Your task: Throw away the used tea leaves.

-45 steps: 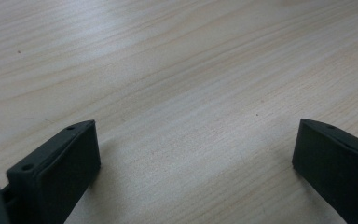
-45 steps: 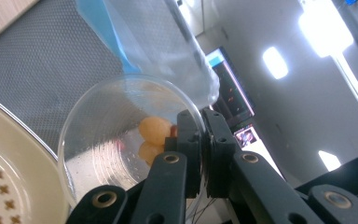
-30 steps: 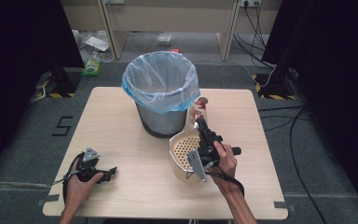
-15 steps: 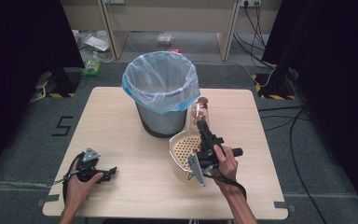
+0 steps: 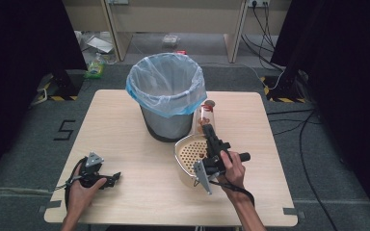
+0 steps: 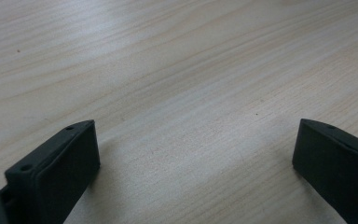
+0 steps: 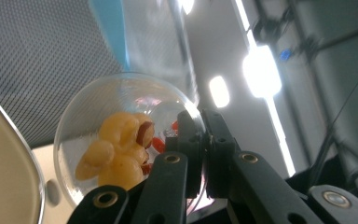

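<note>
A clear jar (image 5: 203, 119) holding yellow nuts is seen held in the right gripper (image 5: 211, 136), just above the far rim of a cream perforated colander (image 5: 185, 153) and close beside the grey bin (image 5: 166, 103) lined with a pale blue bag. In the high view the jar's long axis is tilted: its brown-topped end points up and away from the person, toward the far side of the table (image 5: 125, 144), while its lower end lies at the jaws, over the colander. In the right gripper view the jar (image 7: 121, 140) is seen end-on from below, its rounded glass base facing the camera, with the nuts (image 7: 116, 151) gathered against that base and a few red bits beside them; the two black jaws are drawn together on the jar's edge, so the jar is gripped. The bin's mesh wall and blue liner rise behind it. The left gripper (image 5: 111, 179) is rested low on the near left part of the table, well apart from the bin and colander. In the left gripper view its jaws stand wide apart over bare wood grain (image 6: 177, 93), with nothing between them.
</note>
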`<state>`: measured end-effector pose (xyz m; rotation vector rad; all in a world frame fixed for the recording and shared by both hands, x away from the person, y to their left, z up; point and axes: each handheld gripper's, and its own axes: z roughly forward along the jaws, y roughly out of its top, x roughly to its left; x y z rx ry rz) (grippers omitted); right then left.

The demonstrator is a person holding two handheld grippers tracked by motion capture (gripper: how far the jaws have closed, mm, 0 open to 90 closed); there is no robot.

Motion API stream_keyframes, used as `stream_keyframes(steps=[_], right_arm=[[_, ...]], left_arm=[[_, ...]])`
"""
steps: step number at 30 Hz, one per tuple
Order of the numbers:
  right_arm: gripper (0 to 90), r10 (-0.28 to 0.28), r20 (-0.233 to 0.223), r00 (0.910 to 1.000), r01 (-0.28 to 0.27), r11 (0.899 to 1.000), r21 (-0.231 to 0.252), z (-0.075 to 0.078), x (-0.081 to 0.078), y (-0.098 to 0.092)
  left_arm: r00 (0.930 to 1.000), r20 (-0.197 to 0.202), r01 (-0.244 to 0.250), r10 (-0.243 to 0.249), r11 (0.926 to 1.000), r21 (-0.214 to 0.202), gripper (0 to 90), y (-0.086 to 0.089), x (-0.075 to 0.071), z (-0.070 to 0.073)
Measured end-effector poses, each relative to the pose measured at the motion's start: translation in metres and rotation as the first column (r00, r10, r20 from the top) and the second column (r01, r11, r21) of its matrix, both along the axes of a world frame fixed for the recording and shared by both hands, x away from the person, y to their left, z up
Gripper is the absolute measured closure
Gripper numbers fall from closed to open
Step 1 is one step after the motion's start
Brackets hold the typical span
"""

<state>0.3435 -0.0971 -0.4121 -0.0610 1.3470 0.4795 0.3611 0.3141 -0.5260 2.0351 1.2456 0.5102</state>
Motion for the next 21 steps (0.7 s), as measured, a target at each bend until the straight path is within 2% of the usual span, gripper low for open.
stream_keyframes(steps=[2,4,6,8,10,11,14,15,16,17,18,19,21], right_arm=[[87.5,-0.015,-0.017,0.9997,0.015,1.000,0.002,-0.0025,0.0035,-0.0002],[87.5,-0.007,0.003,1.0000,0.007,1.000,-0.015,-0.0004,0.0012,0.0007],[87.5,-0.011,-0.002,0.9999,0.011,1.000,-0.004,-0.0017,0.0020,0.0010],[87.4,-0.002,0.016,0.9999,0.003,1.000,-0.019,0.0009,-0.0005,0.0031],[87.4,-0.006,0.007,1.0000,0.007,1.000,-0.022,0.0004,0.0014,0.0025],[87.4,0.007,0.037,0.9993,-0.006,0.999,-0.039,0.0012,-0.0016,0.0032],[87.4,-0.005,0.021,0.9998,0.007,0.999,-0.051,-0.0029,0.0003,0.0036],[87.5,0.014,0.046,0.9988,-0.011,0.998,-0.060,-0.0035,-0.0032,0.0044],[87.5,0.014,0.046,0.9988,-0.011,0.998,-0.060,-0.0035,-0.0032,0.0044],[87.4,-0.010,0.038,0.9992,0.013,0.997,-0.070,-0.0036,-0.0004,0.0039],[87.4,-0.016,0.030,0.9994,0.017,0.999,-0.050,-0.0043,0.0004,0.0034],[87.5,0.009,0.062,0.9980,-0.005,0.998,-0.066,-0.0034,-0.0032,0.0050],[87.5,-0.022,0.031,0.9993,0.023,0.998,-0.054,-0.0044,0.0004,0.0053]], left_arm=[[1.0000,-0.001,0.000,0.000,1.0000,0.000,0.0,0.0001,0.0001,0.0000],[1.0000,0.001,0.000,0.000,1.0000,0.000,0.0,-0.0001,-0.0001,0.0000],[1.0000,0.000,0.000,0.000,1.0000,0.000,0.0,0.0000,0.0000,0.0000],[1.0000,0.000,-0.001,0.001,1.0000,-0.001,0.0,-0.0001,0.0000,0.0000],[1.0000,0.002,-0.001,0.001,1.0000,0.000,0.0,-0.0002,-0.0002,0.0000],[1.0000,0.001,-0.001,0.001,1.0000,-0.001,0.0,-0.0001,-0.0001,0.0000],[1.0000,-0.001,0.000,0.000,1.0000,0.000,0.0,0.0001,0.0000,0.0000],[1.0000,0.000,0.000,0.000,1.0000,0.001,0.0,0.0000,0.0000,0.0000],[1.0000,-0.001,0.000,0.000,1.0000,-0.001,0.0,0.0001,0.0001,0.0000],[1.0000,-0.002,0.000,0.000,1.0000,-0.001,0.0,0.0002,0.0002,0.0000],[1.0000,-0.002,0.000,0.000,1.0000,-0.001,0.0,0.0001,0.0001,0.0000],[1.0000,-0.001,0.000,0.000,1.0000,-0.001,0.0,0.0001,0.0001,0.0000],[1.0000,-0.002,0.000,0.000,1.0000,-0.001,0.0,0.0001,0.0001,0.0000]])
